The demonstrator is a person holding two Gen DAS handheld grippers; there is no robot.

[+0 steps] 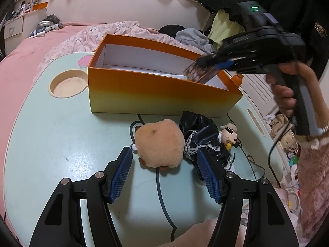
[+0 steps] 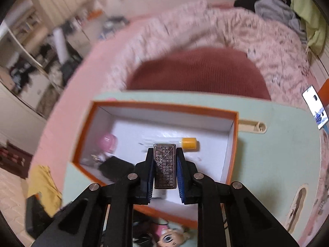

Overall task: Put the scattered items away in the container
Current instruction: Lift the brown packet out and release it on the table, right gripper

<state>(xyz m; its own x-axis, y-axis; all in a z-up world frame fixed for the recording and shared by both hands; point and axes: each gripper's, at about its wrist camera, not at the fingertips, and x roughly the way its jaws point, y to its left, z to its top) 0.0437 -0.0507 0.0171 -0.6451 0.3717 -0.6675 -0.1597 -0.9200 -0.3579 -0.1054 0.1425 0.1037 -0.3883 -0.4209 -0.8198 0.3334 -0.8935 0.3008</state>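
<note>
An orange box (image 1: 144, 86) with a white inside stands on the pale green table (image 1: 61, 144). My left gripper (image 1: 164, 156) is open low over the table, with a tan plush toy (image 1: 159, 142) between its fingertips, apart from the pads. Beside the plush lie a black lace-trimmed bag (image 1: 201, 138) and a small cow figure (image 1: 229, 133). My right gripper (image 2: 165, 151) is shut on a small dark packet (image 2: 165, 165) and holds it over the box (image 2: 164, 107); this also shows in the left wrist view (image 1: 202, 73). Inside the box lie a yellow piece (image 2: 189, 143), a pink item (image 2: 107, 143) and something black (image 2: 115, 166).
A round cup recess (image 1: 67, 83) is in the table left of the box. A pink bed with a rumpled quilt (image 1: 107, 33) lies behind. A dark red cushion (image 2: 197, 74) sits beyond the table. A phone (image 2: 315, 107) and cables (image 1: 257, 164) are at the right.
</note>
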